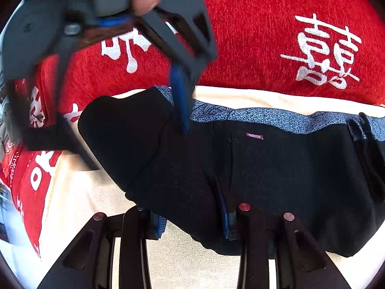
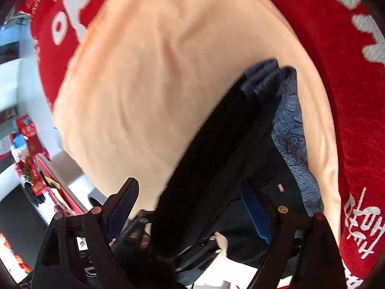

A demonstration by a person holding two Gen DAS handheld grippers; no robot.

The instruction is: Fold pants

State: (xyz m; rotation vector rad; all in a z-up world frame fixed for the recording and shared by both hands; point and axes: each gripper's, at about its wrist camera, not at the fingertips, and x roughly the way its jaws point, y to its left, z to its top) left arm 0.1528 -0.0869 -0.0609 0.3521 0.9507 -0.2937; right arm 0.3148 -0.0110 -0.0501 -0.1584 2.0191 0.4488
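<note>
The black pants [image 1: 276, 168] lie folded in a thick bundle on a cream cloth [image 1: 79, 200], with a blue patterned lining [image 1: 264, 118] along the far edge and a small "FASHION" label [image 1: 254, 136]. My left gripper [image 1: 192, 226] stands open at the near edge, its jaws either side of the bundle's near fold. My right gripper [image 1: 180, 106] comes in from above at the far left, one blue pad touching the pants. In the right wrist view the right gripper [image 2: 190, 207] is open, and the pants [image 2: 216, 163] run between its fingers.
A red blanket with white characters [image 1: 276, 36] covers the surface behind and to the left of the cream cloth. In the right wrist view, a room with red decorations [image 2: 28, 159] shows at the far left, beyond the edge.
</note>
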